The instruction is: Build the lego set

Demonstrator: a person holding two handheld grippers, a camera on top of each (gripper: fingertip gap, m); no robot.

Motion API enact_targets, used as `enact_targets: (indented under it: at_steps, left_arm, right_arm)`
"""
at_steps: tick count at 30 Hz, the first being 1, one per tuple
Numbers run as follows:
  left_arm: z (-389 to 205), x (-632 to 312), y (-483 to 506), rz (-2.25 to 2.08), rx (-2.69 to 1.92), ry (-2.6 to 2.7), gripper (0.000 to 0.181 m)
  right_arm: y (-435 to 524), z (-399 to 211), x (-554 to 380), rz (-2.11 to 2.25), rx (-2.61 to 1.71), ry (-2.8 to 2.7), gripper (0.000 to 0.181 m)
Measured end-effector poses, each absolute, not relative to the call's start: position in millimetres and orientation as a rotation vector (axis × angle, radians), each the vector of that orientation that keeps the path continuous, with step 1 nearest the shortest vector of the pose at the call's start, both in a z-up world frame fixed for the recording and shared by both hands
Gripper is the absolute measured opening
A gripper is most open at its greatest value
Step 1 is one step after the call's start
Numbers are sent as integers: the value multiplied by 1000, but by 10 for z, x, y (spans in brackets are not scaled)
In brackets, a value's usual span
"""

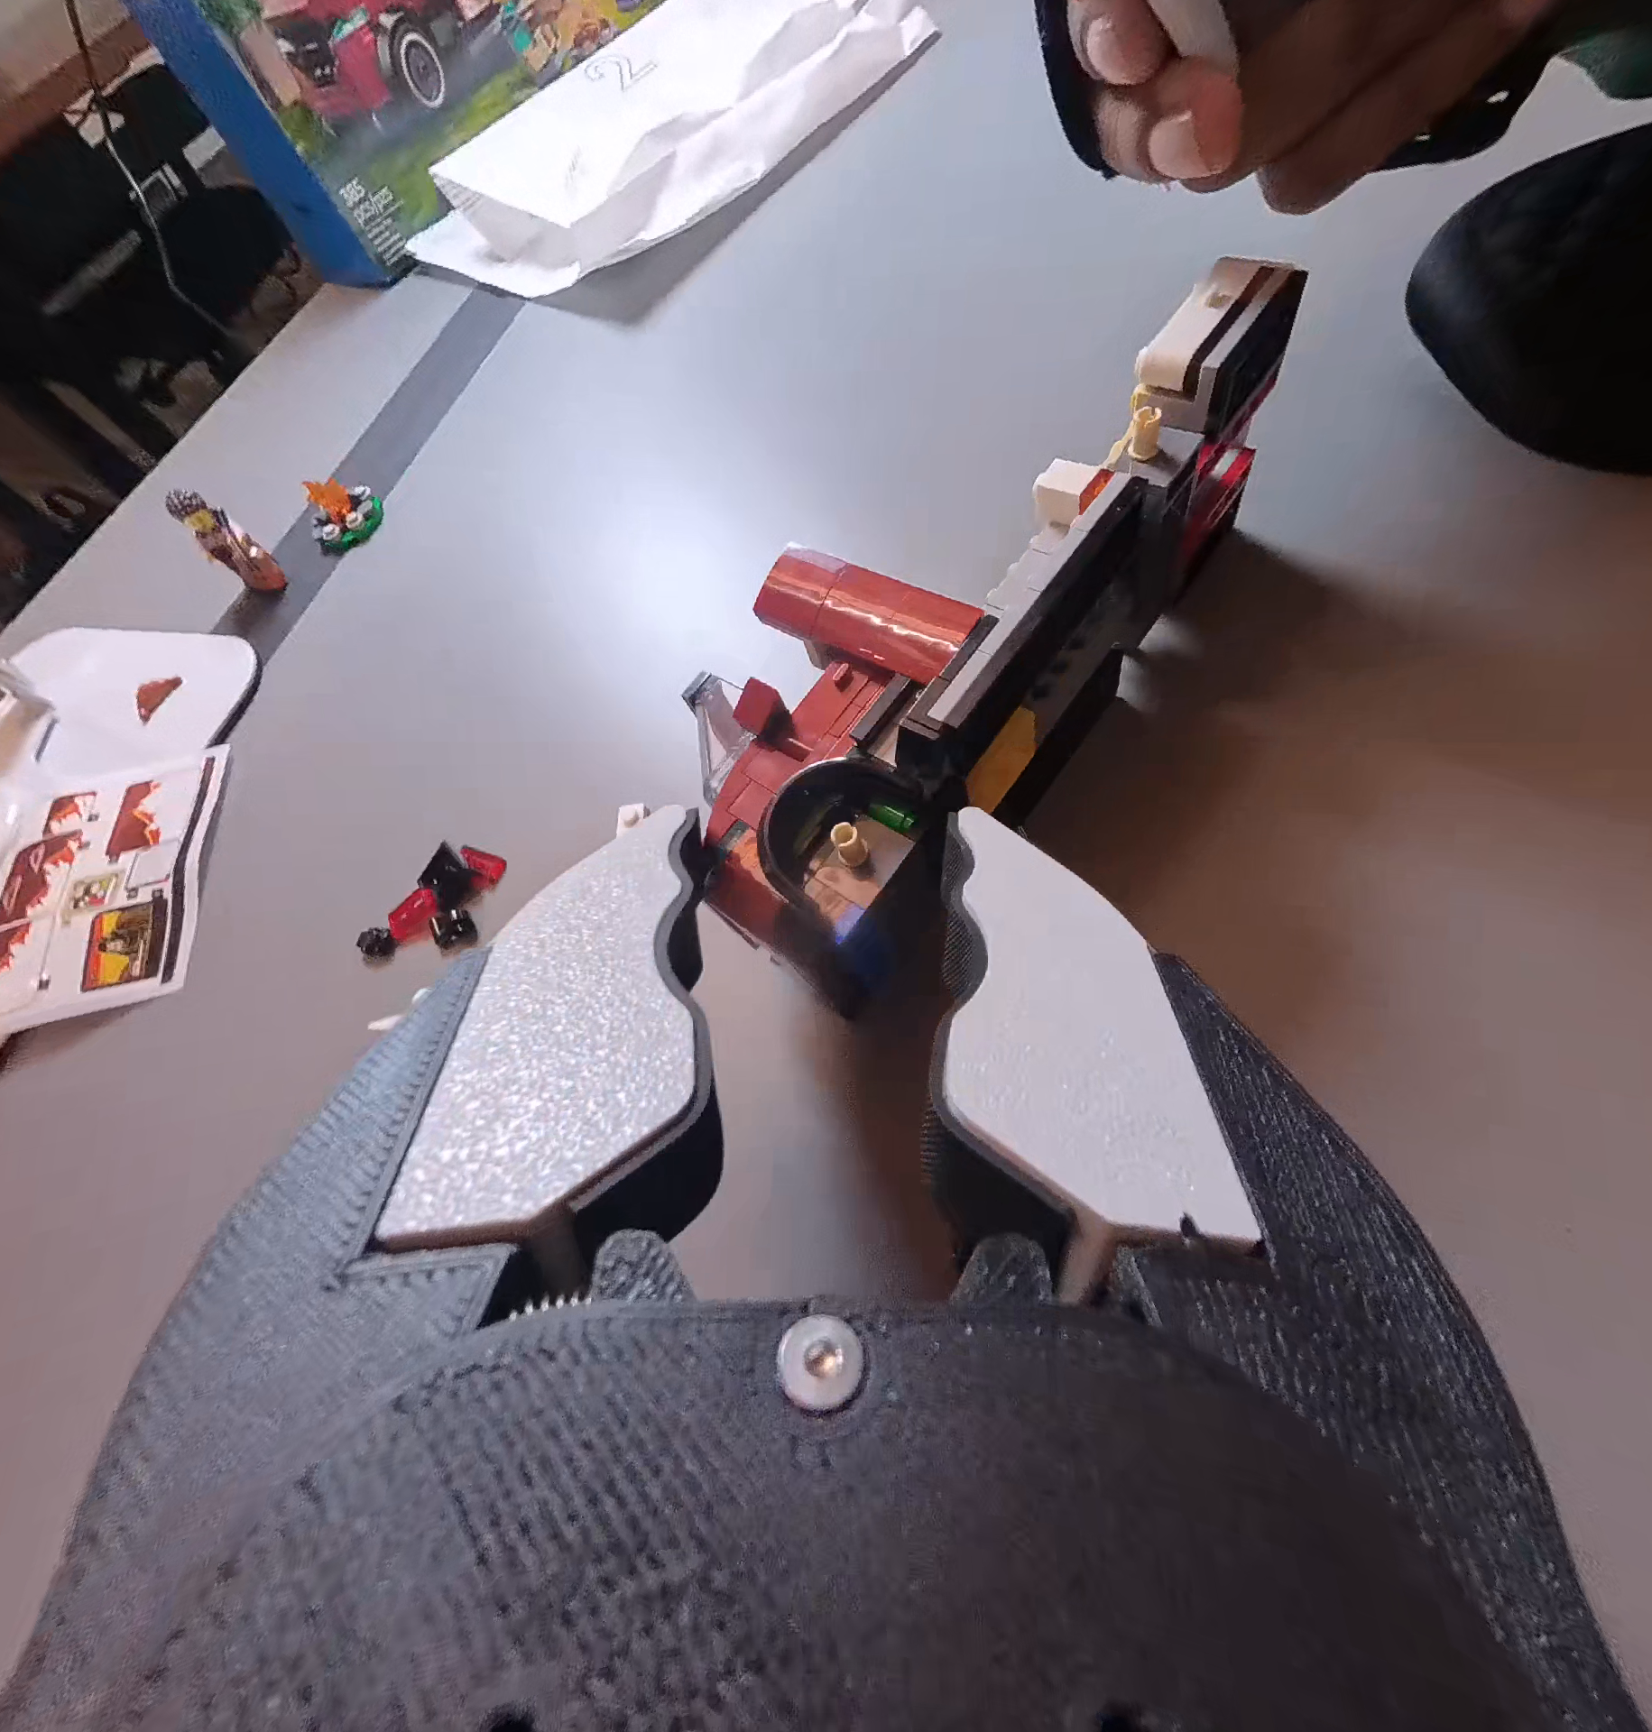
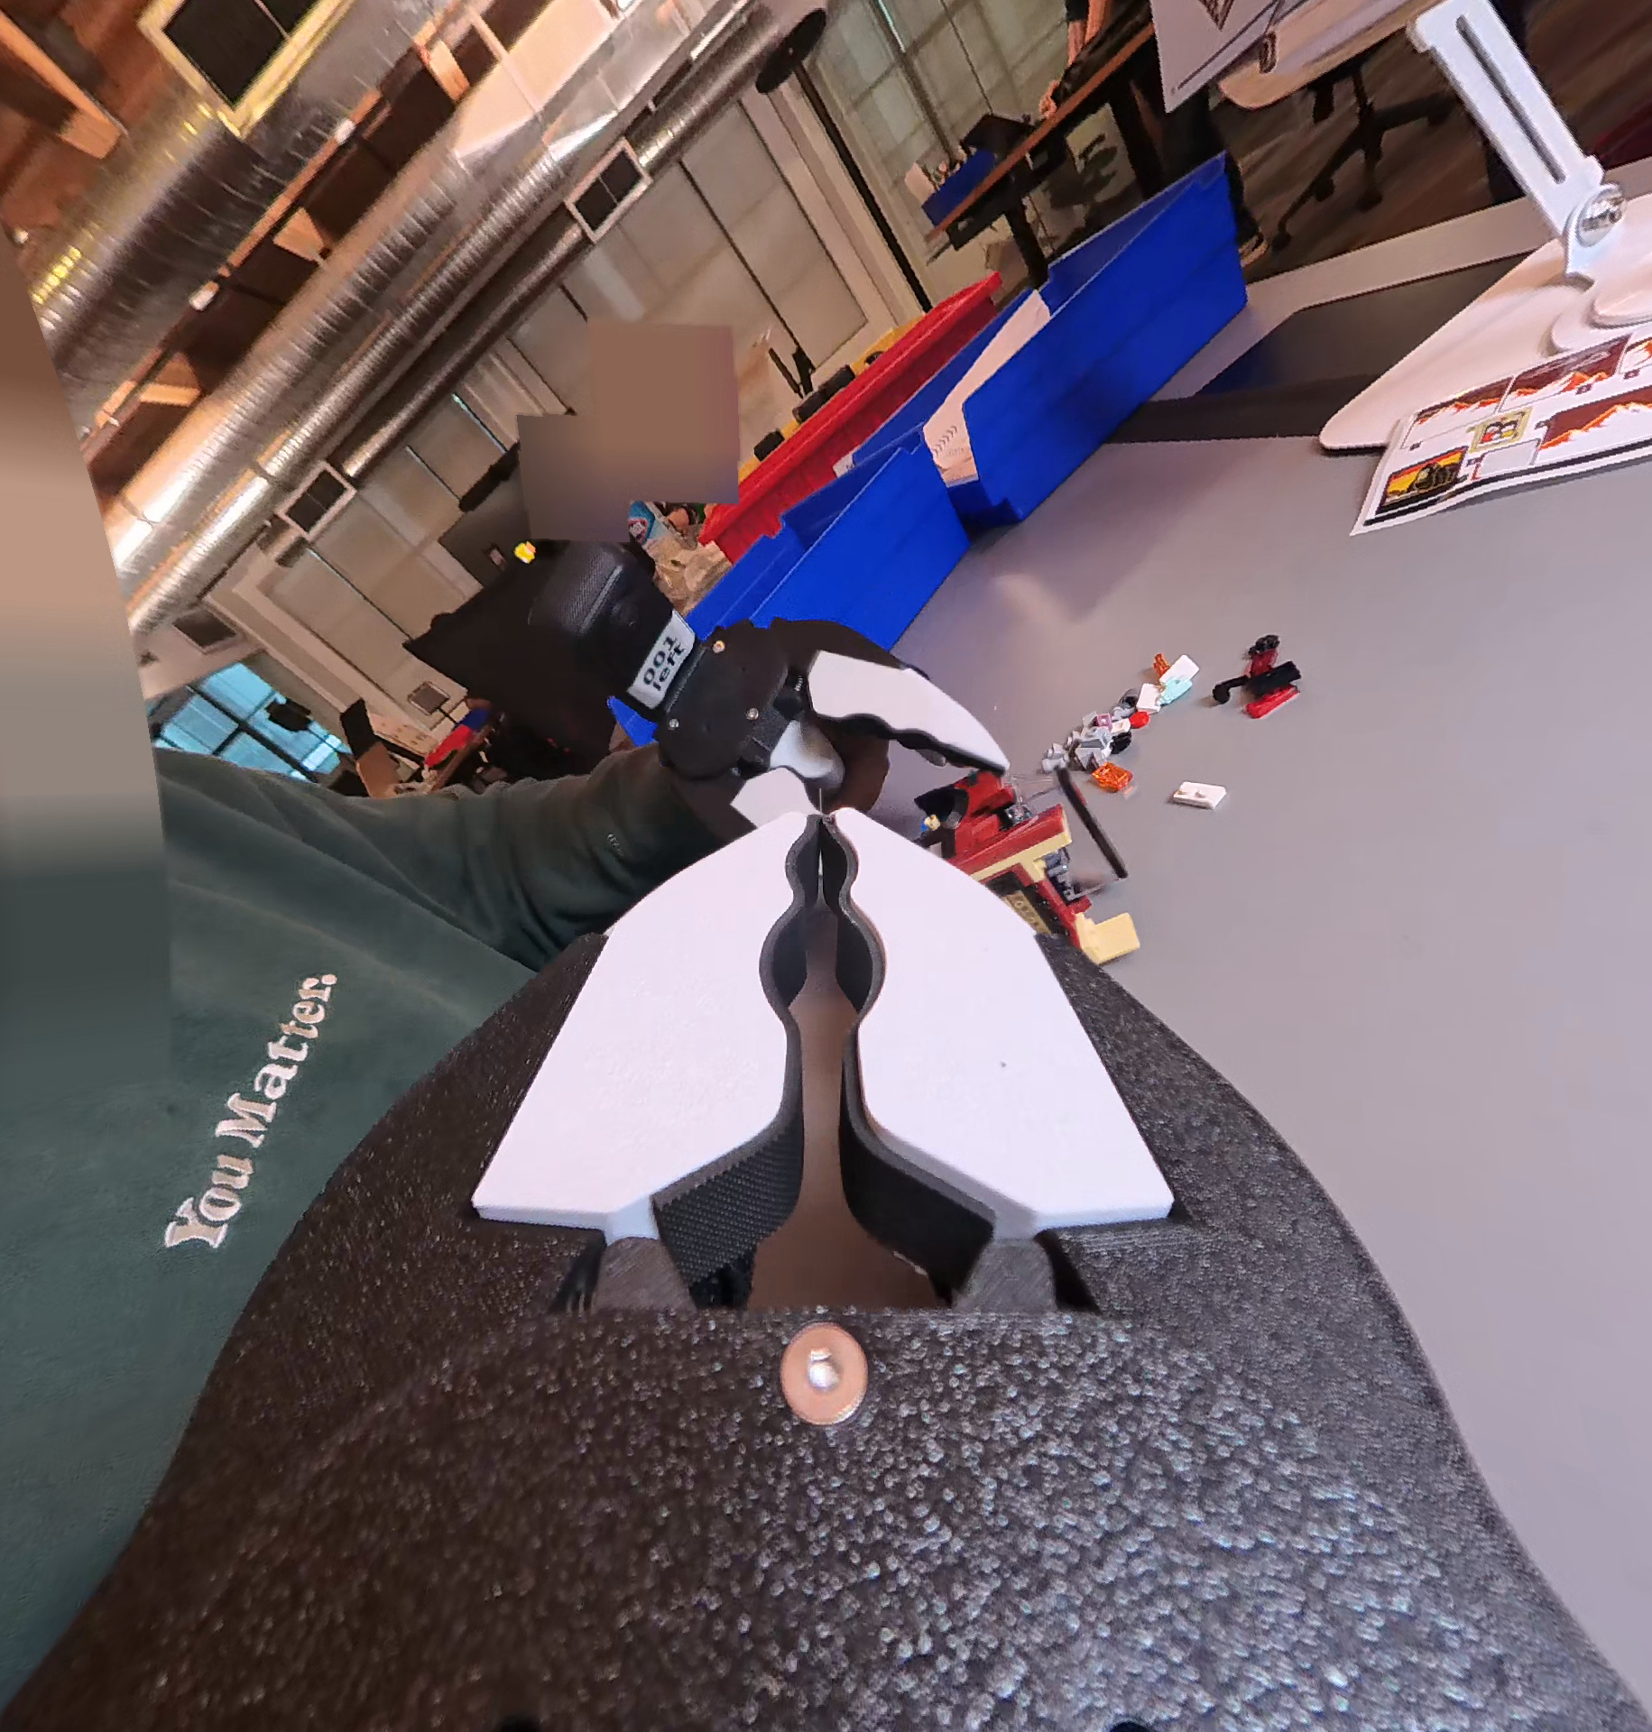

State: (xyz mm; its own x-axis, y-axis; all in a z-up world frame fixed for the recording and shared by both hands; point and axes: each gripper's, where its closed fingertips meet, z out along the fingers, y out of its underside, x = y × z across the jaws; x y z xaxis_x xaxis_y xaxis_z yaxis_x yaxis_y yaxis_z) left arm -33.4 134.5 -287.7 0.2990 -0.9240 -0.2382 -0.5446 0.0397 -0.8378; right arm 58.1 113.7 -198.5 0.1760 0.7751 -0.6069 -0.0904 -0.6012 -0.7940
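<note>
Red-brown model between spread fingers

The model (image 1: 981, 712) lies on the grey bench (image 1: 616, 487). The left hand-held gripper (image 1: 817, 834) stands apart around its near end. The right hand-held gripper (image 2: 824, 823) is closed, apparently on nothing, above the bench.

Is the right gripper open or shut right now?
Shut. In its own view the right gripper has its white fingers meeting at the tips with no gap; no brick shows between them.
</note>
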Motion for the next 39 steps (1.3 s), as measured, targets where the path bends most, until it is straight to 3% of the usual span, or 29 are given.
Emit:
enact_targets:
  at_steps: [20,26,32,39]
  left_arm:
    - [-2833,-305,1249,-856,-1436,1668,42]
    - [-2622,-322,1243,-943,-1431,1557,57]
    - [-2287,-248,1164,-1111,-1501,1352,37]
    - [-2307,-87,1106,-1185,-1572,1285,28]
  right_arm:
    - [982,-2107,404,1576,-1803,-753,0]
    - [1059,-2188,393,1576,-1884,-740,0]
    - [1077,-2251,302,1616,-1990,-831,0]
    - [1168,-2267,227,1607,-2165,-1018,0]
